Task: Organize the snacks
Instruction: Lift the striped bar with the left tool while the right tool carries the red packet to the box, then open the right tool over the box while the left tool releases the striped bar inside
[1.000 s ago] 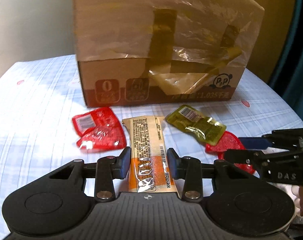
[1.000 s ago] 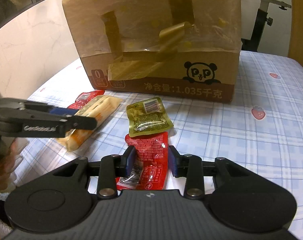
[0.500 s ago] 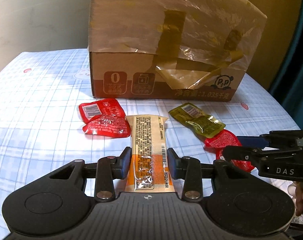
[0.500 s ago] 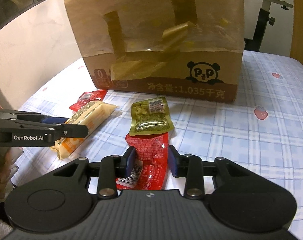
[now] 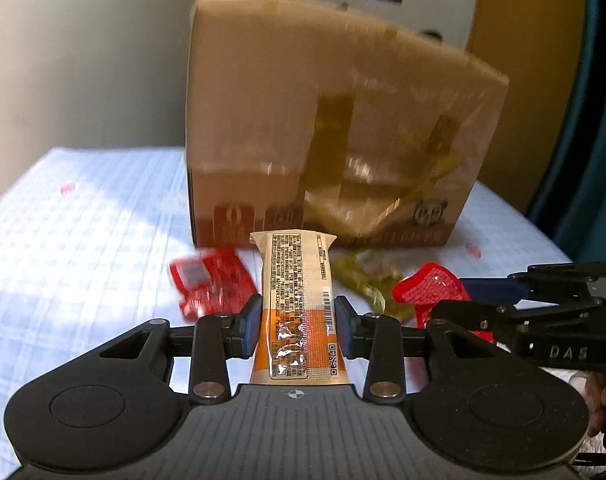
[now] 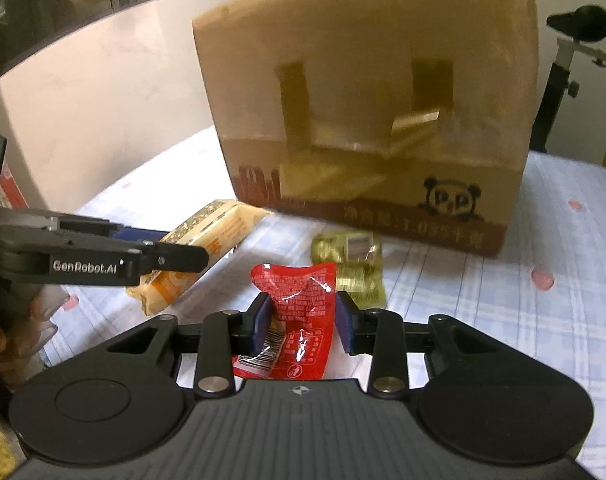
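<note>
My left gripper point(image 5: 297, 322) is shut on a long beige and orange snack packet point(image 5: 297, 304) and holds it above the cloth; it also shows in the right wrist view point(image 6: 207, 248). My right gripper point(image 6: 303, 322) is shut on a red snack packet point(image 6: 299, 320) and holds it lifted; it also shows in the left wrist view point(image 5: 431, 292). A green-yellow packet point(image 6: 349, 270) lies on the cloth behind it. Red packets point(image 5: 211, 282) lie at the left. A tall taped cardboard box point(image 5: 335, 120) stands behind them all.
The table is covered by a blue-and-white checked cloth point(image 5: 75, 240) with strawberry prints. A pale wall point(image 5: 83, 80) is behind at the left. A black stand point(image 6: 567, 64) is at the far right behind the box point(image 6: 383, 100).
Both grippers have risen with their packets, which now hang off the cloth. The box looks taller and nearer, and the view is blurred by motion.
</note>
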A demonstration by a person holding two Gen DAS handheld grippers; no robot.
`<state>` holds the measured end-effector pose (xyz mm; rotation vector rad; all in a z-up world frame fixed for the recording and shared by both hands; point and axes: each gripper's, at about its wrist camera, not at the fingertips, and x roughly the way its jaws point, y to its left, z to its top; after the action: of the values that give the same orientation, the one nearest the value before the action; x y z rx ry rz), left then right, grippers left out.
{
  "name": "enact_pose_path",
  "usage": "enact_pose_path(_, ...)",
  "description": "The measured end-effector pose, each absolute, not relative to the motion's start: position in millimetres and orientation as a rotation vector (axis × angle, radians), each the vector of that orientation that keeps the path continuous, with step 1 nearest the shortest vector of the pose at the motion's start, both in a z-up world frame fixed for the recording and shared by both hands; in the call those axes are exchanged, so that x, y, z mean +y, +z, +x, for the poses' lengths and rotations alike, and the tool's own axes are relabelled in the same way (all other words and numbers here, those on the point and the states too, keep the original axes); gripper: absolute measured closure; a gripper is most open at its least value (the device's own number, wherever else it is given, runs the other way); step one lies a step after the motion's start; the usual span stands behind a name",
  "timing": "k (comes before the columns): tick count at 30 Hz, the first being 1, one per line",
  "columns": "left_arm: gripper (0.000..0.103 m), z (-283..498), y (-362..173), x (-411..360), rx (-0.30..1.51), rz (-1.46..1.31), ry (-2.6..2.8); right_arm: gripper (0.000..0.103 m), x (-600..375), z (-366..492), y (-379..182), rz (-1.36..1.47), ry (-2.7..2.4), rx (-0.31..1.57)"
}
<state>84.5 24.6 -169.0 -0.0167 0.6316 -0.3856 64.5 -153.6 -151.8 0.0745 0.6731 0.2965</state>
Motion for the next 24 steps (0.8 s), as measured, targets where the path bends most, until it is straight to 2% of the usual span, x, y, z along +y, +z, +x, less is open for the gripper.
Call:
enact_pose_path(6, 0.063, 83, -127, 28, 0.517, -0.015, -0.408, 0.066, -170, 66, -114, 0.108, 0.279, 0.560)
enact_pose_path(17, 0.063, 109, -18, 28, 0.260, -0.112, -0.481, 0.066, -192, 88, -21, 0.109, 0.281, 0.293)
enact_pose_path(24, 0.063, 171, 11, 7, 0.281, -0.185, -0.470, 0.066, -197, 129, 12, 0.058, 0.252, 0.209)
